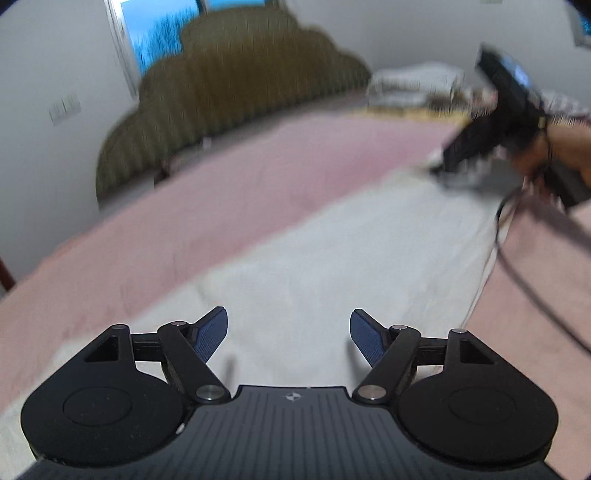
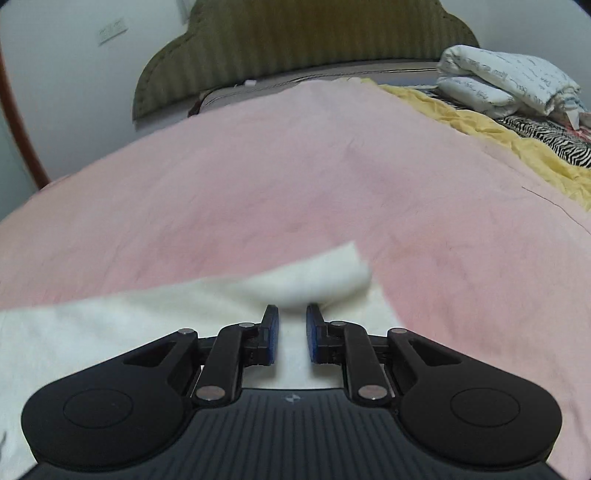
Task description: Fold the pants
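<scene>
White pants (image 1: 332,258) lie flat on a pink bedsheet (image 1: 258,177). My left gripper (image 1: 289,334) is open and empty just above the near part of the pants. My right gripper (image 2: 291,334) has its jaws a small gap apart over the pants (image 2: 147,325), with a lifted, blurred corner of the cloth (image 2: 325,277) just ahead of its fingertips. I cannot tell whether the cloth is pinched. The right gripper also shows in the left wrist view (image 1: 443,166), at the far right corner of the pants, held by a hand.
An olive padded headboard (image 2: 314,44) stands at the far end of the bed. A yellow blanket (image 2: 498,133), a zebra-print cloth (image 2: 546,136) and a folded white duvet (image 2: 506,81) lie at the far right. A window (image 1: 162,33) is at the upper left.
</scene>
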A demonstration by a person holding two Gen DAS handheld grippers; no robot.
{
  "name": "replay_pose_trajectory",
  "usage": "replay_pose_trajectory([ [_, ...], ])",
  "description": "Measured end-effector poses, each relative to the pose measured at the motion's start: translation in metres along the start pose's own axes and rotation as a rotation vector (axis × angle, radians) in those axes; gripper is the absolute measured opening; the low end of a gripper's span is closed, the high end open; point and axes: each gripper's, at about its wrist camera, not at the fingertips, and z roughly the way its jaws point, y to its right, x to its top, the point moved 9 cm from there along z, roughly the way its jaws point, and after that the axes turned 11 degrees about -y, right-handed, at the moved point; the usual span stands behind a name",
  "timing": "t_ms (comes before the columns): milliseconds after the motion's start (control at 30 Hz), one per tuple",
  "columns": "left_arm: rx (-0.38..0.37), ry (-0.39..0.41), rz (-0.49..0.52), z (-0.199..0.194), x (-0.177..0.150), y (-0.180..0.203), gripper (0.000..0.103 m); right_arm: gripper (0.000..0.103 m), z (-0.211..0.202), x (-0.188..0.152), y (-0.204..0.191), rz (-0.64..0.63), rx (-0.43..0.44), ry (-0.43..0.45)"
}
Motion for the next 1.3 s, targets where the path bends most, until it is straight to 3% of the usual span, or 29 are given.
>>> replay_pose_trajectory([
  [33,-0.01,-0.026,0.014,0.004,-0.007,0.003,0.07,0.016,-0.002,0.005,0.005,0.066,0.022,0.007],
  [67,-0.01,-0.004,0.025,0.0,-0.011,0.005,0.068,0.016,-0.009,0.007,0.009,0.112,0.033,0.031],
  [167,0.001,0.069,0.055,-0.014,-0.006,0.01,0.07,0.016,-0.035,-0.003,-0.003,0.062,0.033,0.099],
  [233,0.0,0.106,0.018,-0.018,-0.001,0.007,0.078,0.016,-0.041,-0.021,-0.017,0.024,0.108,0.073],
  [300,-0.017,0.082,0.002,-0.009,0.002,0.008,0.08,0.019,-0.037,-0.04,-0.026,-0.01,0.149,0.02],
  [367,-0.052,0.024,0.016,0.002,-0.005,0.014,0.076,0.018,-0.028,-0.046,-0.019,-0.044,0.088,0.016],
  [467,-0.013,0.08,0.047,-0.007,-0.008,0.02,0.078,0.02,-0.046,-0.038,0.01,0.079,-0.061,0.131],
  [500,-0.014,0.106,0.047,-0.012,-0.006,0.02,0.078,0.02,-0.058,-0.038,0.016,0.126,-0.062,0.181],
  [567,-0.019,0.147,-0.003,-0.015,-0.001,0.014,0.083,0.021,-0.081,-0.046,0.022,0.217,0.06,0.247],
  [633,-0.027,0.145,-0.07,-0.01,0.001,0.006,0.087,0.026,-0.091,-0.063,0.019,0.294,0.229,0.206],
  [733,-0.095,0.085,-0.135,0.005,-0.004,0.003,0.087,0.053,-0.092,-0.094,0.004,0.341,0.419,0.091],
  [767,-0.115,0.064,-0.154,0.01,-0.008,0.003,0.086,0.066,-0.09,-0.105,-0.003,0.333,0.451,0.043],
  [833,-0.13,0.063,-0.176,0.011,-0.009,0.001,0.087,0.069,-0.087,-0.124,-0.013,0.305,0.45,-0.016],
  [1067,-0.146,0.049,-0.21,0.016,-0.011,-0.003,0.093,0.069,-0.083,-0.126,-0.015,0.359,0.506,-0.016],
  [1200,-0.146,0.043,-0.216,0.017,-0.011,-0.004,0.094,0.067,-0.073,-0.111,0.002,0.454,0.528,0.128],
  [1300,-0.15,0.034,-0.221,0.018,-0.011,-0.005,0.096,0.064,-0.064,-0.093,0.016,0.477,0.452,0.223],
])
